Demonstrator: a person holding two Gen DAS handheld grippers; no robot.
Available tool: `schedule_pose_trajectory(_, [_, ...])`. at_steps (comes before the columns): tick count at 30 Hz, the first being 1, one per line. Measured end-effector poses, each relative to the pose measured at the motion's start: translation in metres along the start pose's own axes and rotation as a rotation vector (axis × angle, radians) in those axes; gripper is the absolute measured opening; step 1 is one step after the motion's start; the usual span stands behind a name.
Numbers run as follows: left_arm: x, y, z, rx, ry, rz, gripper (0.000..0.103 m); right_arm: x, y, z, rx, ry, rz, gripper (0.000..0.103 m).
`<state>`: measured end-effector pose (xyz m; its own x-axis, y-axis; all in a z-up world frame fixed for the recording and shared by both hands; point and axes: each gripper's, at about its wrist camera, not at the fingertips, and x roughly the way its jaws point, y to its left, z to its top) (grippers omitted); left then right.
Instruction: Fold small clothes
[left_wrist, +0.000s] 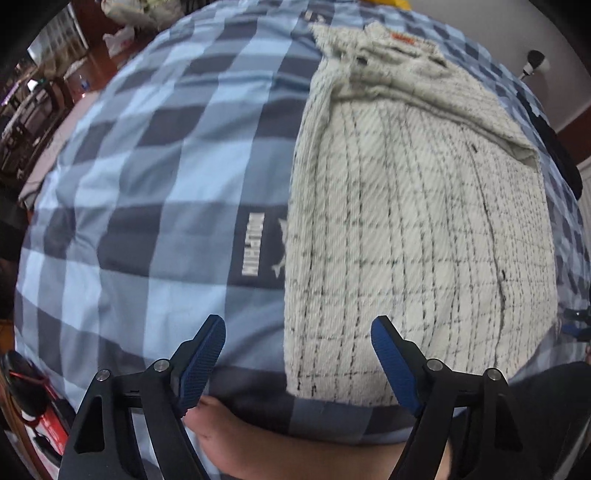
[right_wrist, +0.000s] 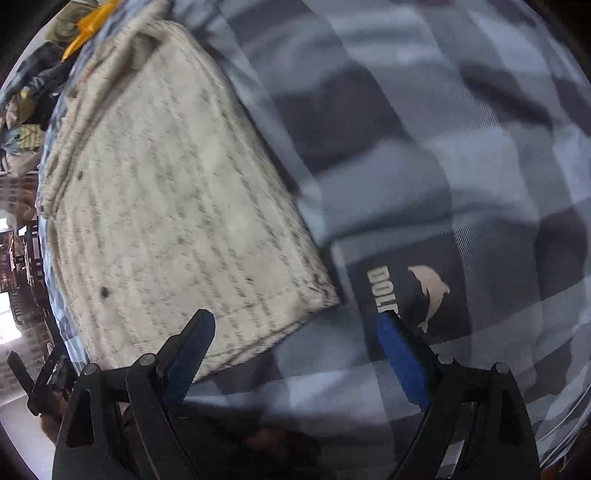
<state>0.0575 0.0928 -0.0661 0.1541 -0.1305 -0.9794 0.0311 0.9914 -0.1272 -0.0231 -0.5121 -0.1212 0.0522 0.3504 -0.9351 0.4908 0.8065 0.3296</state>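
A small cream garment with a thin black grid pattern (left_wrist: 417, 229) lies folded lengthwise on the blue checked bedsheet (left_wrist: 147, 177). Its far end is bunched, with an orange label (left_wrist: 400, 37). My left gripper (left_wrist: 299, 328) is open and empty, hovering over the garment's near left edge. In the right wrist view the same garment (right_wrist: 177, 206) lies to the left. My right gripper (right_wrist: 295, 325) is open and empty, above the garment's near right corner.
A dark patch with white lettering and a dolphin (left_wrist: 258, 247) sits on the sheet beside the garment; it also shows in the right wrist view (right_wrist: 417, 291). A yellow object (right_wrist: 88, 26) and other clothes lie beyond the garment. Furniture stands off the bed's left side (left_wrist: 33, 107).
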Motion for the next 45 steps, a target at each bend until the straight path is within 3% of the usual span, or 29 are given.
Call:
schedule_pose_trajectory(7, [0.027,-0.006,-0.005,-0.001,0.128,-0.078,0.08,0.029,0.002,0.009,0.009,0.052,0.06,0.087])
schedule_pose_trajectory(11, [0.053,-0.009,-0.009,-0.024,0.249,-0.132,0.08,0.038,0.005,0.018,-0.004,0.057,0.074,0.087])
schedule_pose_trajectory(16, [0.077,-0.016,-0.016,0.014,0.331,-0.064,0.08,0.047,0.008,0.023,0.006,0.06,0.054,0.087])
schedule_pose_trajectory(18, [0.084,-0.023,-0.021,0.057,0.349,-0.031,0.075,0.049,0.006,0.025,0.008,0.058,0.053,0.087])
schedule_pose_trajectory(20, [0.089,-0.03,-0.025,0.095,0.358,0.007,0.062,0.05,0.011,0.027,-0.014,0.064,0.038,0.087])
schedule_pose_trajectory(21, [0.09,-0.034,-0.026,0.104,0.352,0.015,0.058,0.05,0.013,0.027,-0.023,0.064,0.033,0.087])
schedule_pose_trajectory(23, [0.089,-0.039,-0.026,0.115,0.339,0.023,0.035,0.051,0.015,0.029,-0.025,0.045,0.032,0.08])
schedule_pose_trajectory(25, [0.086,-0.047,-0.022,0.121,0.327,0.015,0.02,0.049,0.018,0.029,-0.026,0.033,0.009,0.044])
schedule_pose_trajectory(26, [0.084,-0.051,-0.021,0.133,0.316,0.02,0.014,0.049,0.018,0.031,-0.026,0.038,0.021,0.033])
schedule_pose_trajectory(27, [0.081,-0.055,-0.022,0.146,0.304,0.021,0.012,0.049,0.02,0.032,-0.022,0.051,0.065,0.012])
schedule_pose_trajectory(29, [0.076,-0.061,-0.013,0.148,0.293,0.008,0.007,0.046,0.021,0.032,-0.016,0.05,0.157,0.011])
schedule_pose_trajectory(32, [0.055,-0.06,-0.006,0.096,0.239,-0.053,0.007,0.036,0.035,0.033,-0.036,0.016,0.23,0.008])
schedule_pose_trajectory(39, [-0.033,-0.047,0.021,-0.081,0.019,-0.314,0.006,-0.024,0.076,0.026,-0.123,-0.122,0.393,0.007])
schedule_pose_trajectory(45, [-0.093,-0.061,0.02,-0.001,-0.059,-0.336,0.006,-0.079,0.108,0.006,-0.217,-0.253,0.44,0.007])
